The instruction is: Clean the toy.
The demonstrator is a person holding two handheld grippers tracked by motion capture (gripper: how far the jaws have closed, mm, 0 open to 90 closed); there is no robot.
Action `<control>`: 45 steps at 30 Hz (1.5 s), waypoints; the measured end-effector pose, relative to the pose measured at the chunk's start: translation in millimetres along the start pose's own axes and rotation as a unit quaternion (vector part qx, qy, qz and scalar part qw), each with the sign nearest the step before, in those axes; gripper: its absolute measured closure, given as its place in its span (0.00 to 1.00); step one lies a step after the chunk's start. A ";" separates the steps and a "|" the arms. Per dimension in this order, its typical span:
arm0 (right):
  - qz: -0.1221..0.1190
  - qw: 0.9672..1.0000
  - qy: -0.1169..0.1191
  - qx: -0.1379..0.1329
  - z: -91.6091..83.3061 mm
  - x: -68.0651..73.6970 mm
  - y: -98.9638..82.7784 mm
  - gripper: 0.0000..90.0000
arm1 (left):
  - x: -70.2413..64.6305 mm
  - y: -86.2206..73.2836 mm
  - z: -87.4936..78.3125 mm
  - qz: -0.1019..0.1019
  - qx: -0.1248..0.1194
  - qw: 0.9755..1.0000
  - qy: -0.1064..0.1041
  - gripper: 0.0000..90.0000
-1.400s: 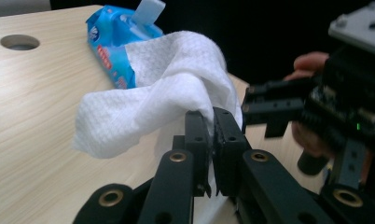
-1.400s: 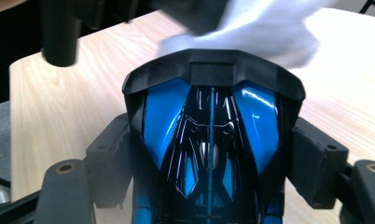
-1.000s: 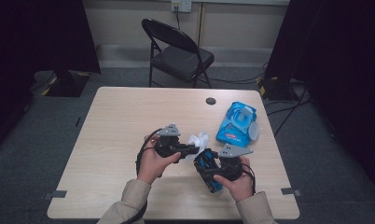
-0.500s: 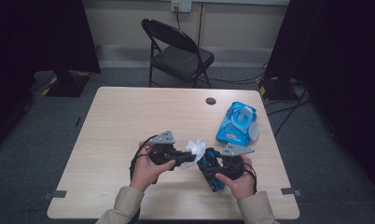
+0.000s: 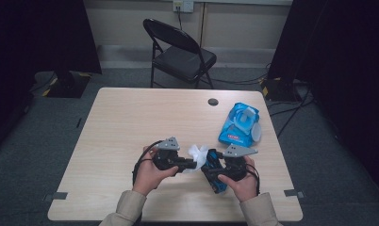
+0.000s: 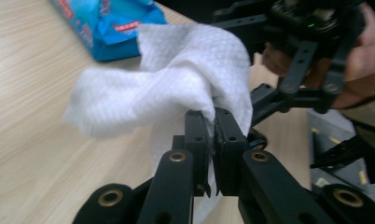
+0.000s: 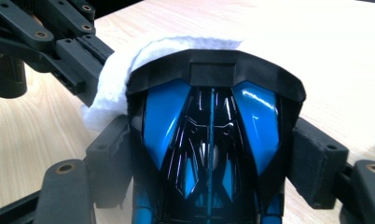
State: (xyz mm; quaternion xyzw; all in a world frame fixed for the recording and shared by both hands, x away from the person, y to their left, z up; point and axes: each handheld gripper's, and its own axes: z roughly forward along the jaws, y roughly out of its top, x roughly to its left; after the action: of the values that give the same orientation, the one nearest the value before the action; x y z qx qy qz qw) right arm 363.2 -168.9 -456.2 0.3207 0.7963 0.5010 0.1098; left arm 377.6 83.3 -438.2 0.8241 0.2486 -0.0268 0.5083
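Two tongs meet: left tongs [image 6: 212,140] pinch white wipe [image 6: 167,88], right tongs [image 7: 213,163] clamp toy car [image 7: 211,140] (blue-black).

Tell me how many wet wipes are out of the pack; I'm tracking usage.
1: a white wipe pinched in the left gripper, pressed against the blue toy car held by the right gripper. Others may be inside the pack.

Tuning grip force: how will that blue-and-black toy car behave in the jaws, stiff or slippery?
Probably stiff: the toy car keeps its shape between the right gripper's pads. Its glossy shell looks slippery. Likely light, since it is held off the table.
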 end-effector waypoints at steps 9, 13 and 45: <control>0.000 1.000 0.005 -0.005 -1.6 1.8 2.2 0.29 | 4.6 -1.7 0.9 -0.008 0.001 1.000 0.030 0.95; -0.003 1.000 0.006 -0.007 -1.9 3.5 3.5 0.29 | 5.9 0.3 0.1 -0.019 -0.008 0.999 0.044 0.93; 0.004 1.000 0.017 -0.023 -4.6 3.0 7.4 0.29 | 7.2 -15.7 4.9 -0.035 -0.028 0.999 -0.011 0.97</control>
State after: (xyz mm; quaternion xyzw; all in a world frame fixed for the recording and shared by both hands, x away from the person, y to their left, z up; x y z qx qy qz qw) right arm 361.6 -168.3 -447.1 0.3127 0.7852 0.5247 0.1013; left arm 378.0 87.5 -455.6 0.8002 0.2722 -0.0461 0.5324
